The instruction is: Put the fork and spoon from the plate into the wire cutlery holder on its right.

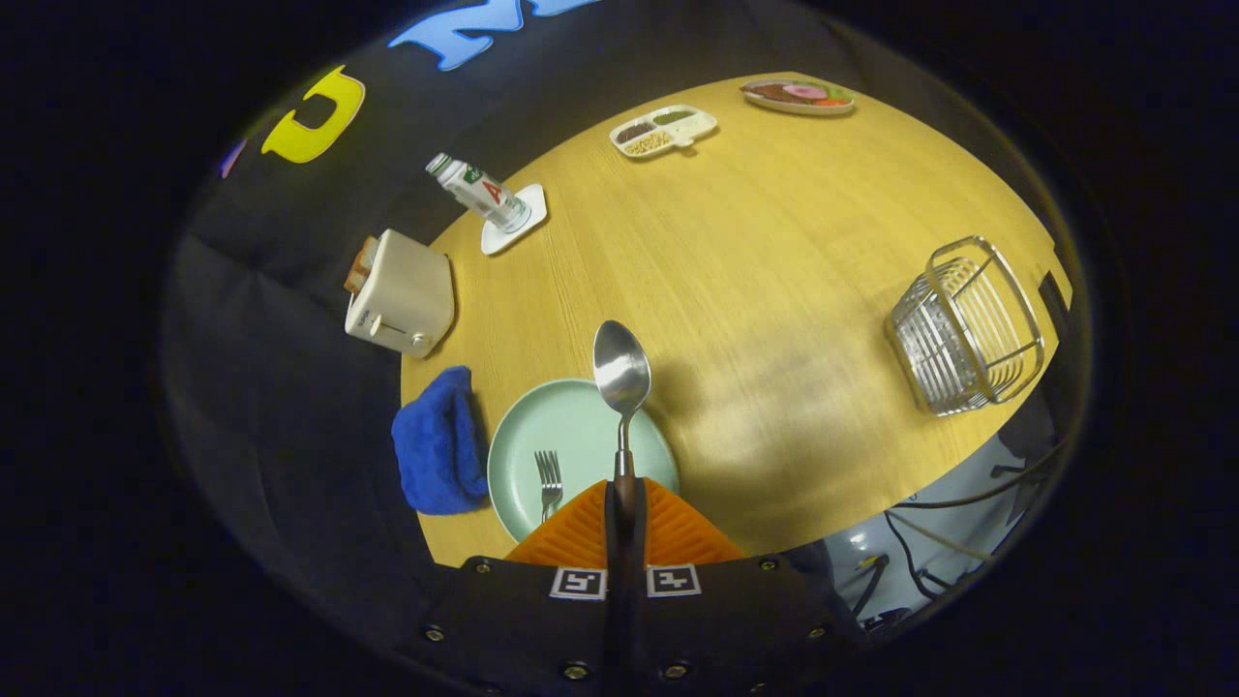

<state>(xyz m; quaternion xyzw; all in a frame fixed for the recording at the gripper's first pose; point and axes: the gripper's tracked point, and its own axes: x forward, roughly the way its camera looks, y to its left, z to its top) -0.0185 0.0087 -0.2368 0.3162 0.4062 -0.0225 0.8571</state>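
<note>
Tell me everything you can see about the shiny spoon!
The spoon looks like polished silver metal, with a smooth oval bowl and a thin handle. The gripper is shut on the handle's end, both fingers squeezing it. The spoon sticks straight out ahead of the fingers, bowl farthest away, lifted above the far rim of the pale green plate. Nothing but the fingers seems to touch it.

Gripper (625,503) jaws clamped together on a handle.

The gripper (625,503) clamps the spoon (621,379) by its handle, bowl pointing ahead, raised above the pale green plate (542,426) where the fork (549,480) lies. The wire cutlery holder (966,327) stands well to the right on the wooden table (774,252).
</note>
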